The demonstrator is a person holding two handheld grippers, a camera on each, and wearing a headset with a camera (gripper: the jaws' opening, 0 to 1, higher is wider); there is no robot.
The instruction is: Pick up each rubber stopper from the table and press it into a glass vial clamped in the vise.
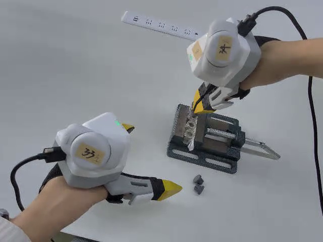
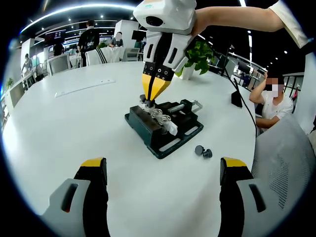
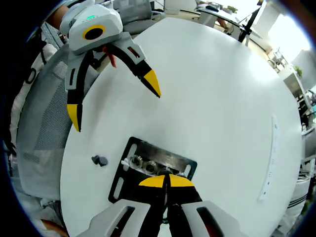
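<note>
Left gripper (image 1: pixel 151 158) nearest me, low over bare tabletop (image 1: pixel 75 75), jaws spread wide, nothing between them. Two grey rubber stoppers (image 1: pixel 198 184) lie loose on tabletop just beside vise (image 1: pixel 212 148), on its near side. Vise clamps row of clear glass vials (image 1: pixel 190 127), upright. Right gripper (image 1: pixel 200 107) points down at far end of row, yellow tips clenched together right at vial top; I cannot tell whether stopper is pinched between them. White power strip (image 1: pixel 161 24) lies well beyond vise.
</note>
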